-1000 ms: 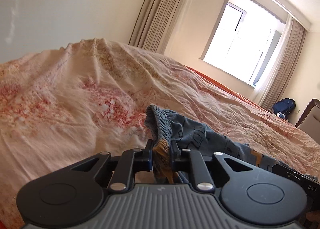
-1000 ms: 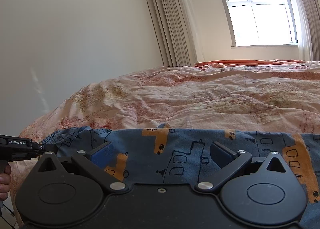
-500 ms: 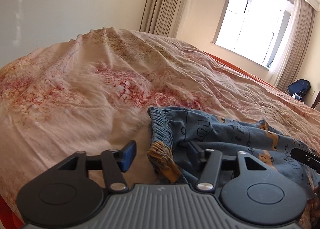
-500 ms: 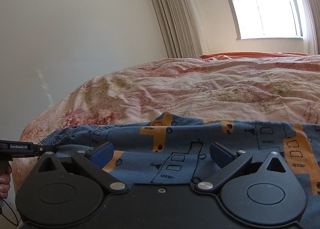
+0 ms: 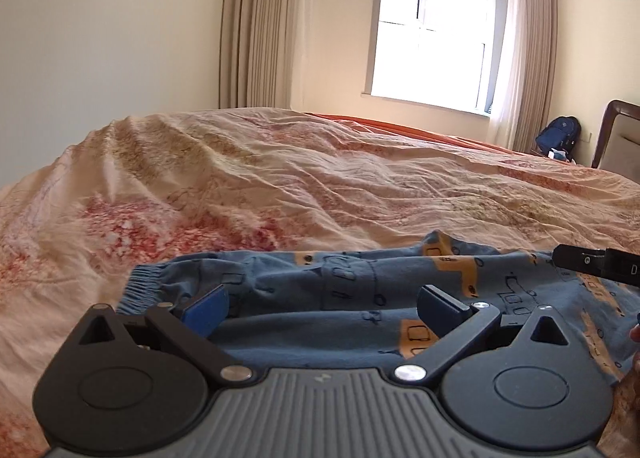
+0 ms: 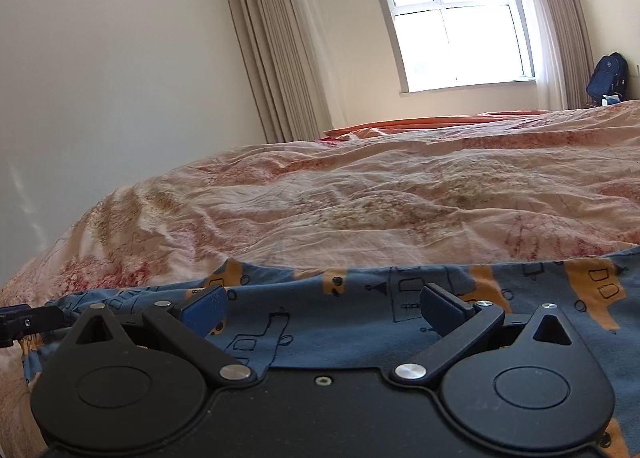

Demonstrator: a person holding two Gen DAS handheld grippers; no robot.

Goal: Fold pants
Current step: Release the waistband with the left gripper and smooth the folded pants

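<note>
Blue pants (image 5: 360,286) with orange truck prints lie spread across the near edge of the bed, the gathered waistband (image 5: 140,286) at the left. My left gripper (image 5: 324,308) hovers just over them with its jaws opening wide; cloth lies below the gap, but neither blue pad presses on it. One finger of the right gripper (image 5: 592,264) reaches in from the right over the cloth. In the right wrist view the pants (image 6: 360,322) fill the foreground under my open right gripper (image 6: 324,306), which holds nothing. The left gripper's tip (image 6: 28,322) shows at the far left.
The pants rest on a wrinkled pink floral bedcover (image 5: 320,186) that slopes off to the left. Beyond the bed are beige curtains (image 5: 256,26) and a bright window (image 5: 432,38). A blue backpack (image 5: 558,136) and a dark wooden chair (image 5: 616,138) stand at the far right.
My left gripper went from shut on the bunched waistband to wide open, and the waistband dropped flat on the bed. The left hand slid sideways. The right gripper stayed open and shifted slightly.
</note>
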